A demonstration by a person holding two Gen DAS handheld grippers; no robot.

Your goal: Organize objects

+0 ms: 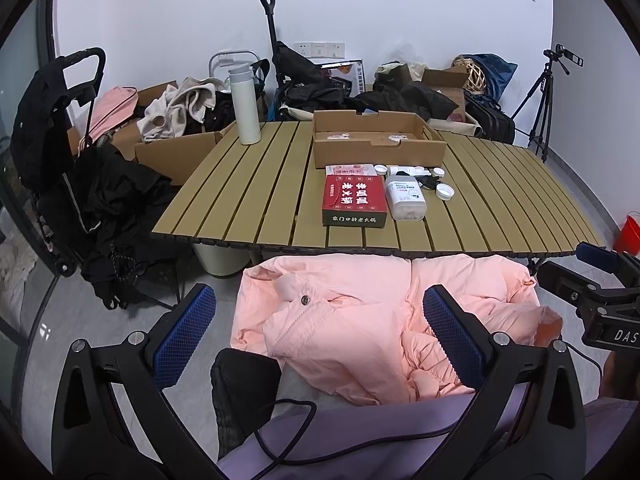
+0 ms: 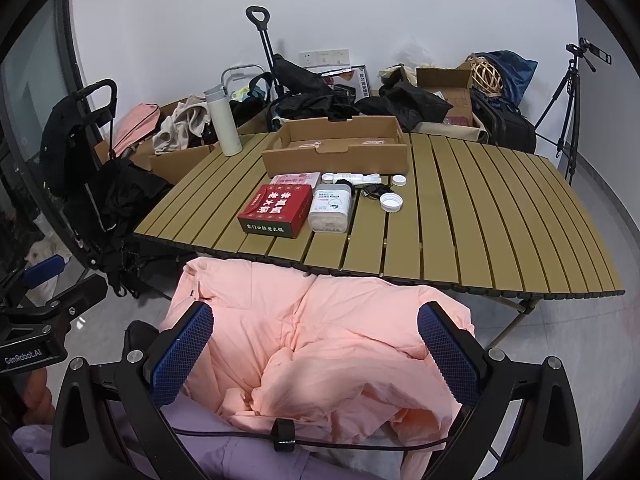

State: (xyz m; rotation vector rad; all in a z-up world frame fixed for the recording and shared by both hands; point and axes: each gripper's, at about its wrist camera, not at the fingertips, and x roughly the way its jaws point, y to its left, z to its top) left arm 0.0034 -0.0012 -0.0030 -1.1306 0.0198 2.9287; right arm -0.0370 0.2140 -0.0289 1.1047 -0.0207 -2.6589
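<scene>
At nine o'clock of the slatted bench [image 1: 256, 200] a black jacket [image 1: 100, 200] hung over a folding cart, with open cartons and crumpled clothes behind it on the floor. A white flask [image 1: 245, 104] stood upright on the bench's far left corner, at about eleven o'clock. Right of it, at twelve o'clock, sat a shallow cardboard tray [image 1: 376, 148], its long side toward the camera. Just in front of the tray lay a red box [image 1: 354, 200] with white lettering, partly covering a pink packet [image 1: 348, 169]. Touching the red box's right side was a white plastic bottle [image 1: 405, 198] lying flat, and at one o'clock from it a loose white cap [image 1: 445, 191] rested beside a small tangle of black cord. A camera tripod [image 1: 540, 100] stood by the wall at two o'clock.

Below the bench's near edge, at six o'clock, a pink padded coat [image 1: 340, 320] lay bunched on the person's lap, over lilac fabric.

The left claw [image 1: 320, 336] hovered above the coat with its blue pads wide apart, nothing between them pressed. In the right wrist view the right claw [image 2: 316, 352] hung likewise over the coat, pads fully apart and gripping nothing; a black cable ran across beneath it.
</scene>
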